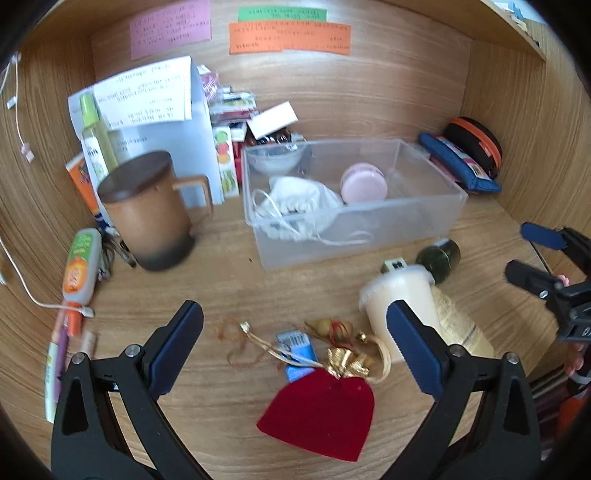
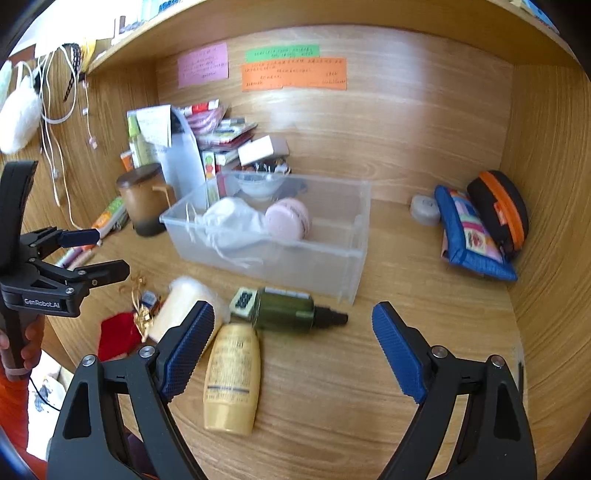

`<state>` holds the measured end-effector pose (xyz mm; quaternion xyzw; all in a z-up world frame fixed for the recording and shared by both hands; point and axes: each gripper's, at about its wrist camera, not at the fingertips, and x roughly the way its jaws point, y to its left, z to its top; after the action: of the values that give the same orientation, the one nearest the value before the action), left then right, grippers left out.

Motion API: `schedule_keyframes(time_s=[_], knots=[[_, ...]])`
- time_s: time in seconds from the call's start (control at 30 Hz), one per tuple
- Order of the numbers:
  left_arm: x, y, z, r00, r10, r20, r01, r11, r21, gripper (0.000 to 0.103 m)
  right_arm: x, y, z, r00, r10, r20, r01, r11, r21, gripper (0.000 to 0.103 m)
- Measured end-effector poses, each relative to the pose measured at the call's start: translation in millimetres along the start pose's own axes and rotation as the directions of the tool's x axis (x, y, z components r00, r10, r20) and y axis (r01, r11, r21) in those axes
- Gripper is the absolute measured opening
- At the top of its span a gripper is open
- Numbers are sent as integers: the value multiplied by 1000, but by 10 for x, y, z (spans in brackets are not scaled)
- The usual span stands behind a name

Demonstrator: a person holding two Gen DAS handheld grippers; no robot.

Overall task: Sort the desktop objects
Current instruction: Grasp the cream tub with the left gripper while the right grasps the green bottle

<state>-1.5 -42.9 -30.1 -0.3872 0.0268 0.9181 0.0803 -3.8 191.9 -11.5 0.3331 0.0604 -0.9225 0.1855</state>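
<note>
Two grippers — left gripper point(image 1: 295, 350), right gripper point(image 2: 293, 343) — hung wide open, empty, over loose items by the desk's point(image 2: 369, 387) front edge; approach step — next, closing on one for the clear bin point(image 2: 354, 258).

Translucent plastic bin point(image 2: 295, 254), wood-grain desk point(image 2: 406, 332)

From my left wrist camera, the cream cup point(image 1: 397, 295) is partly hidden behind my own gripper finger, and the yellow bottle point(image 1: 461, 325) shows only as a strip past it. The writing on the pink note point(image 1: 170, 27) and the orange note point(image 1: 290, 37) is too small for me to read. The items stacked behind the clear bin point(image 1: 424, 218) overlap too much to tell apart. On the right wrist view, the red pouch point(image 2: 116, 334) is half covered, and the bottle's label text is blurred.
</note>
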Motion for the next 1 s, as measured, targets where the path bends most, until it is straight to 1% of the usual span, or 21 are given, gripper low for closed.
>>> schedule_keyframes(time_s=[0.1,0.17,0.27,0.33,0.4,0.47,0.63,0.77,0.83,0.87,0.9,0.93,0.97,1.0], knots=[[83,-53,-22,999,-29,-24,29,1000,-7,101,103,38,-76,999,20,-27,-19,1000,6,86],[132,-116,-4,997,-64,-40,63,998,-6,101,168,32,-112,999,27,-43,-26,999,19,86],[195,-290,45,993,-109,-48,110,994,23,101,229,-21,-148,998,8,-63,-6,1000,28,86],[253,-394,73,992,-114,-55,117,992,46,101,237,-94,-162,997,-1,-72,4,999,44,86],[364,-495,99,989,-122,-84,128,990,60,101,233,-155,-169,997,0,-76,4,998,59,86],[494,-563,115,981,-146,-126,154,987,53,101,219,-232,-172,997,4,-75,2,997,78,86],[700,-662,127,977,-137,-161,146,988,46,101,244,-339,-181,996,20,-83,-13,996,89,86],[775,-623,124,978,-142,-153,144,990,2,101,336,-363,-189,994,47,-100,-39,996,84,86],[786,-590,122,976,-162,-145,160,987,-24,96,426,-366,-180,990,78,-119,-67,994,90,86],[798,-584,127,975,-170,-144,167,985,-31,87,463,-367,-171,988,92,-126,-80,992,97,86],[812,-572,128,969,-196,-148,192,981,-41,75,510,-370,-159,985,112,-133,-98,989,109,86],[824,-565,128,961,-228,-154,222,973,-55,71,555,-374,-146,982,133,-136,-117,986,123,86],[833,-552,121,956,-250,-155,242,968,-65,69,589,-372,-141,980,144,-139,-125,983,133,86],[834,-551,113,957,-250,-148,243,968,-65,69,633,-371,-127,978,155,-143,-134,980,146,86]])
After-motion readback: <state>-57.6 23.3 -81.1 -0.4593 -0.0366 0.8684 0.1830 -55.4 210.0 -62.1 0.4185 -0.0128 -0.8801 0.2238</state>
